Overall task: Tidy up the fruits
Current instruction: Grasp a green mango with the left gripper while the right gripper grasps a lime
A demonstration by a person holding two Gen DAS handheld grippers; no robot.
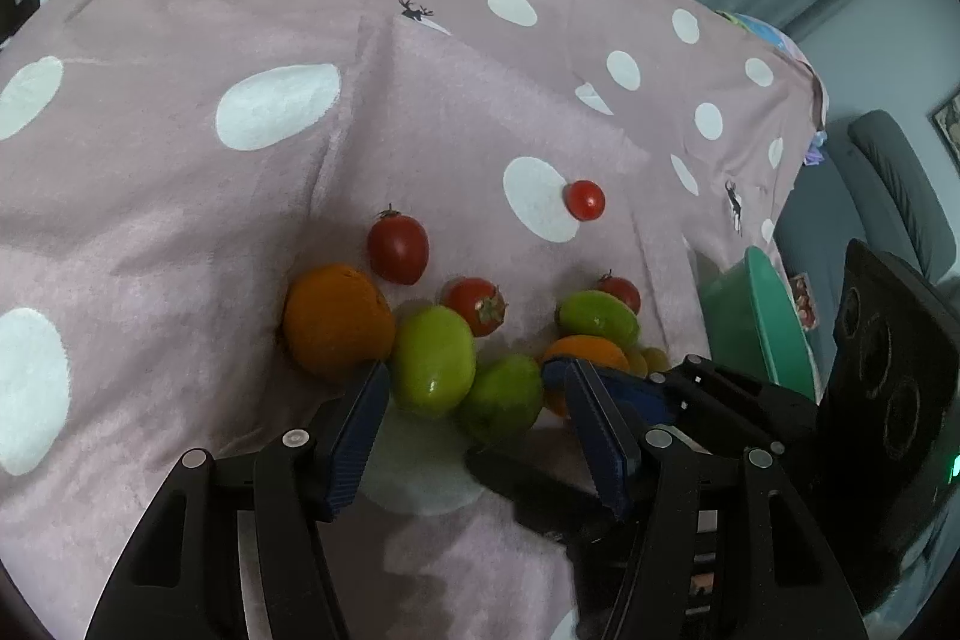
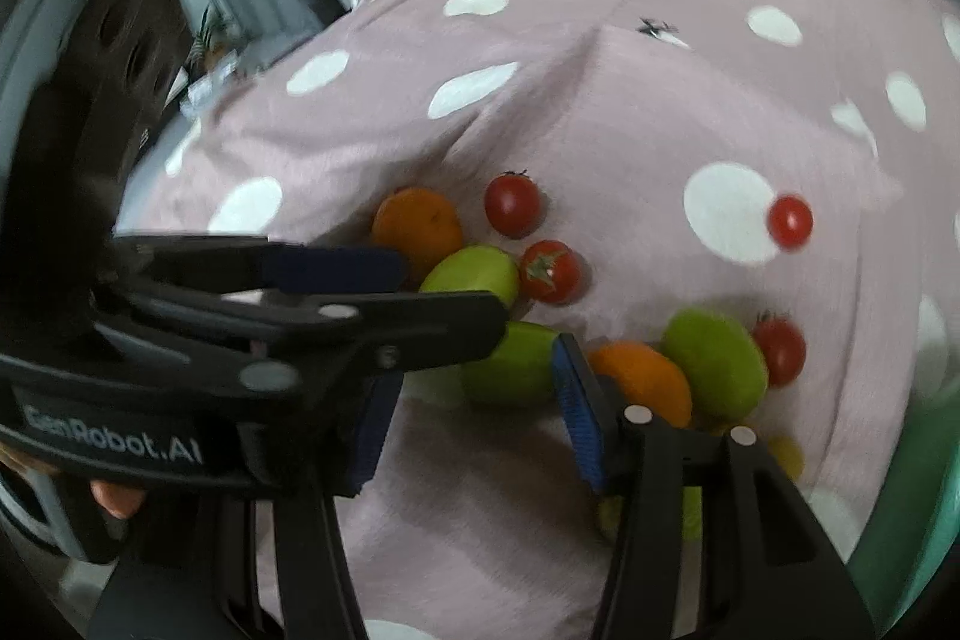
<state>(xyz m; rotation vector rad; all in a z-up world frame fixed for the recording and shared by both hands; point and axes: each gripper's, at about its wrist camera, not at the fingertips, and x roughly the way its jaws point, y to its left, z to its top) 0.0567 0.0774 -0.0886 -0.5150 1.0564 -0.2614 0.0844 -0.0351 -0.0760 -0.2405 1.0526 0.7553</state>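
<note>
Fruit lies loose on a pink dotted cloth [image 1: 420, 112]. It includes two oranges [image 1: 336, 319] [image 2: 642, 379], several red tomatoes [image 1: 397, 247] and three green fruits. My left gripper [image 1: 474, 373] stands over two green fruits [image 1: 432, 361] [image 1: 504, 397]. Its left pad touches the first, beside the orange. My right gripper [image 2: 474, 370] straddles the nearer green fruit [image 2: 510, 364]. Its right pad rests at that fruit's edge and cloth shows by the left pad. The left gripper [image 2: 450, 295] crosses in front of it. No fruit is lifted.
A green bowl [image 1: 762, 328] [image 2: 924, 490] sits at the cloth's right edge. Small yellow-green fruits [image 2: 786, 454] lie near it. A third green fruit [image 2: 717, 364] and a tomato [image 2: 780, 349] lie to the right. One tomato [image 1: 585, 200] lies apart, farther back.
</note>
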